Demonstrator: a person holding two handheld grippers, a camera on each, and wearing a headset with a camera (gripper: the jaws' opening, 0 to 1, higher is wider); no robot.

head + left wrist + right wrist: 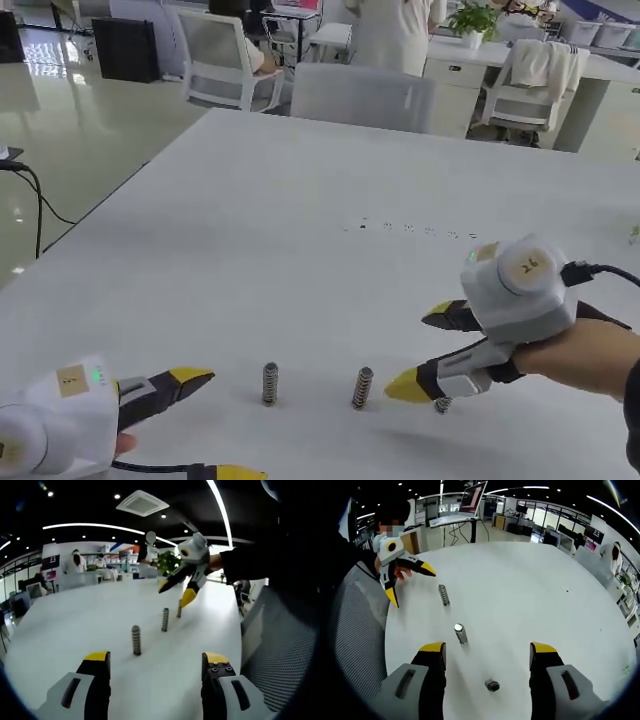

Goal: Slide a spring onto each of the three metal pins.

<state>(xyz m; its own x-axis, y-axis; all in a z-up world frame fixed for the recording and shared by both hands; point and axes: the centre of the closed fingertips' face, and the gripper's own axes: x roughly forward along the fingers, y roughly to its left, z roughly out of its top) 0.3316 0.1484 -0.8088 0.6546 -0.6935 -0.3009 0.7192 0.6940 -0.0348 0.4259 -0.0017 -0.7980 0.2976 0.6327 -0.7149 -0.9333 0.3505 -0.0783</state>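
Observation:
Three upright metal pins stand in a row near the front of the white table [300, 230]. A coiled spring sits around the left pin [270, 383] [136, 640] [443, 594] and around the middle pin [362, 388] [165, 619] [460, 633]. The right pin [441, 404] [179, 611] [492, 685] is partly hidden by a jaw and also looks coiled. My right gripper [422, 348] [488, 647] [176, 592] hovers open just above the right pin, holding nothing. My left gripper [215, 425] [156, 657] [410, 584] is open and empty, a short way left of the left pin.
Several tiny dark specks [410, 229] lie mid-table. Beyond the far edge stand office chairs [225, 60], desks and a potted plant [470, 22]. A black cable [35, 200] hangs off the table's left side.

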